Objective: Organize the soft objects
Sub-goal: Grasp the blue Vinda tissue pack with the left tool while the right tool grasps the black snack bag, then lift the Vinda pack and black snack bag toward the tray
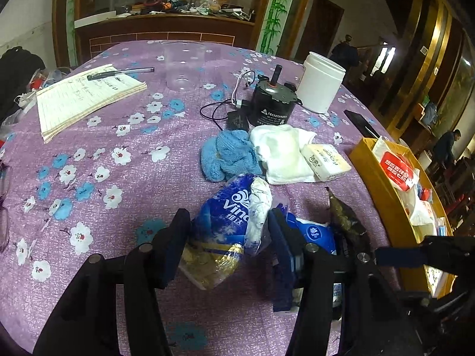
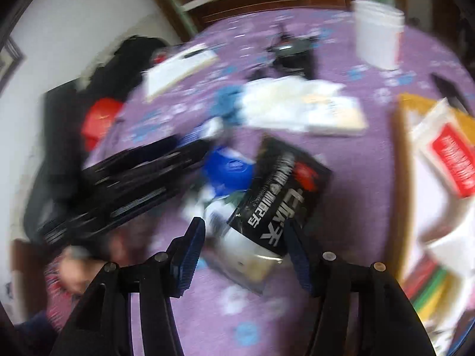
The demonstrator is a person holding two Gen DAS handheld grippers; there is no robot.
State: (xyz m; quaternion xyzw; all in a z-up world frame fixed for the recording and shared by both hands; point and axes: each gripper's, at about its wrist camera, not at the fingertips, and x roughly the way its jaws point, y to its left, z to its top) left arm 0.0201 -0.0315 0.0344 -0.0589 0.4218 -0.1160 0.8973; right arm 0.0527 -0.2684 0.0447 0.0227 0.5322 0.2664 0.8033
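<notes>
right wrist view alone shows the right hand-held gripper straddling, jaws apart, a black packet.

The left tool has its jaws on either side of a blue Vinda tissue pack on the desk. Just beyond lie a blue knitted cloth, a white cloth and a small tissue packet, all touching. A yellow box sits to the right.
</notes>
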